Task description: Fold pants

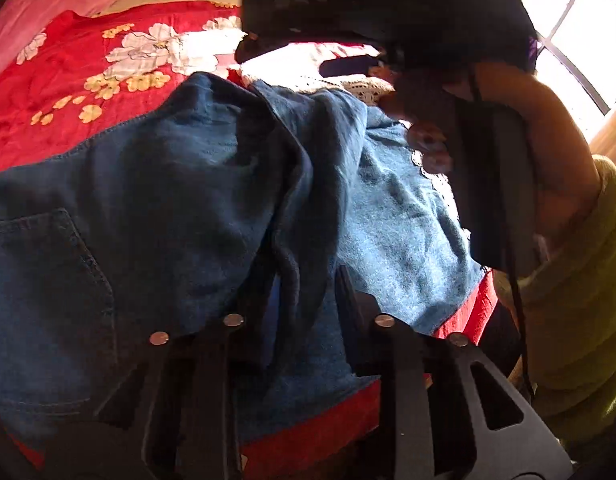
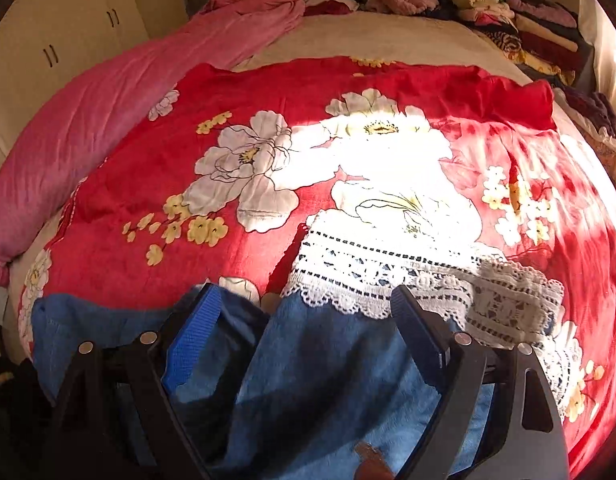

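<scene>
- Bedroom light falls hard from a window (image 1: 580,20) across a bed (image 2: 388,36) spread with a red floral blanket (image 2: 308,92), which serves as the folding surface.
- Nearest in the left wrist view, the left hand-held gripper (image 1: 303,300) has its jaws drawn close together on a raised ridge of the denim; the pads themselves are hidden by the cloth, but the bunched fold runs between them and looks pinched.
- Nearest in the right wrist view, the right hand-held gripper (image 2: 303,312) stands wide apart, its blue pads (image 2: 195,336) straddling the lighter denim with nothing clamped.
- Between and just beyond both tools lie the pants (image 1: 167,184), blue jeans with a back pocket (image 1: 47,280) showing, rumpled over the near edge of the blanket; their white lace cuffs (image 2: 408,276) reach toward the middle of the bed.
- Farther off sit a pink quilt (image 2: 107,96), stacked clothes (image 2: 520,28) and white cupboards (image 2: 67,28).
- Risk, as I judge it: the left pinch may hold only one layer or a thin crease, so a pull could slip or drag the pants askew; the open right jaws could snag the lace or catch the blanket beneath.
- Glare washes out the cuff area, making edge alignment harder.
- No brand, label or readable writing shows anywhere.
</scene>
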Demonstrator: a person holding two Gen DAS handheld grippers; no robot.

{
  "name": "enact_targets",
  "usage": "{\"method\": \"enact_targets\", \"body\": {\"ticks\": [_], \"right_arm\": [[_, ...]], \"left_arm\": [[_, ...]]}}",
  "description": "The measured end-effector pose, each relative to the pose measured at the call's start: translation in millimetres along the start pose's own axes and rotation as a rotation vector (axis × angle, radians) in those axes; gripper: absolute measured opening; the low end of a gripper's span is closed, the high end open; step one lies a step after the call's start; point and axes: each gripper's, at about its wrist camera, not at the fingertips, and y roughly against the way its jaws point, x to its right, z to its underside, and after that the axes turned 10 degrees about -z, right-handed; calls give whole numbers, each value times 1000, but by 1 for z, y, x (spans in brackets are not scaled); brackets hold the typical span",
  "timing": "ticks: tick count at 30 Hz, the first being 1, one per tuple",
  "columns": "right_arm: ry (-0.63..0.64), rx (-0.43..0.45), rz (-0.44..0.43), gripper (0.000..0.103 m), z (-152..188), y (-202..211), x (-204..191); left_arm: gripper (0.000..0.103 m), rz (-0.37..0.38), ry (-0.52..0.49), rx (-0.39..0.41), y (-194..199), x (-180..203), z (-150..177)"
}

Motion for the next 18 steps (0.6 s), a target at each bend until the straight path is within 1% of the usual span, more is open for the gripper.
{"method": "enact_targets", "body": {"ticks": [4, 7, 8, 9, 10, 11, 12, 13, 15, 18], "right_arm": [[-11, -25, 51, 83, -15, -29, 1], [0, -45, 107, 75, -20, -46, 4], [0, -49, 124, 70, -21, -51, 7], [2, -52, 141, 57, -21, -53, 11], [7, -47, 151, 42, -21, -53, 14], [10, -36, 141, 35, -20, -50, 17], [2, -18, 115, 24, -20, -42, 22], [-10, 0, 100, 19, -18, -34, 25], [-19, 40, 80, 13, -14, -14, 31], [-50, 94, 36, 11, -4, 22, 41]], "left_arm": [[17, -22, -44, 5, -1, 8, 5], [17, -16, -42, 4, 0, 6, 5], [17, -16, -41, 4, 0, 5, 5], [17, -16, -40, 4, 1, 5, 6], [17, -16, -39, 4, 0, 5, 6], [17, -18, -38, 5, 1, 3, 7], [17, -20, -35, 5, 2, 2, 7], [17, -21, -32, 6, 3, 0, 7], [17, -21, -21, 7, 3, -1, 7], [18, -35, -19, 14, 2, -1, 10]]}}
